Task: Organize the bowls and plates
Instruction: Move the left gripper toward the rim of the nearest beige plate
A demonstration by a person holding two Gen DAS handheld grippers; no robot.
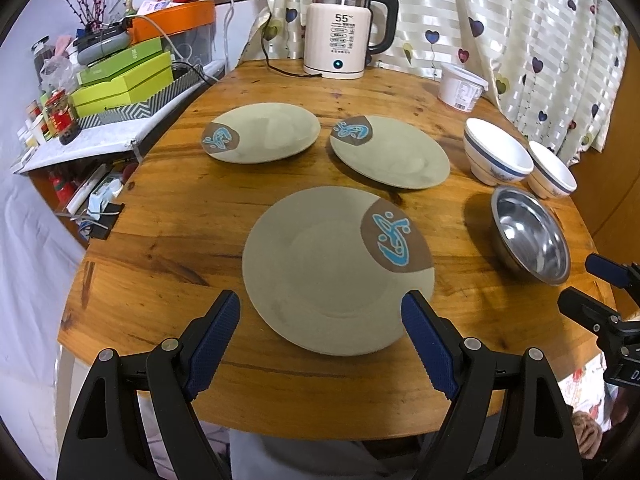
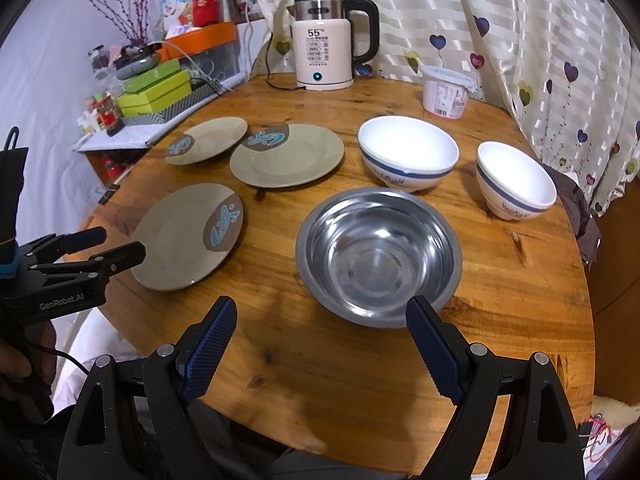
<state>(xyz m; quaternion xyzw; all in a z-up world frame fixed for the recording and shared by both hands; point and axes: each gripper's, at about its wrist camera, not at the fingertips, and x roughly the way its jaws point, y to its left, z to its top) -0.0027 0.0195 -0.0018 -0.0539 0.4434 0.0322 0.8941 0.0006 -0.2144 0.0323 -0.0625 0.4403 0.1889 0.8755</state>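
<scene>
Knotty, glossy round wooden tabletop (image 1: 168,248) carries three flat matte olive plates (image 1: 336,272), each with a brown patch and blue motif, a shiny steel bowl (image 2: 378,254) and two glazed white bowls (image 2: 408,152) with blue bands. Left gripper (image 1: 320,312) hovers at the nearest plate's rim, ribbed blue jaws wide apart, holding nothing. Right gripper (image 2: 320,316) faces the steel bowl, jaws equally wide and empty.

Round wooden table (image 2: 520,280) carries 3 plates (image 1: 338,272), 3 bowls (image 2: 378,252), kettle (image 2: 324,46), lidded tub (image 2: 446,92).
</scene>
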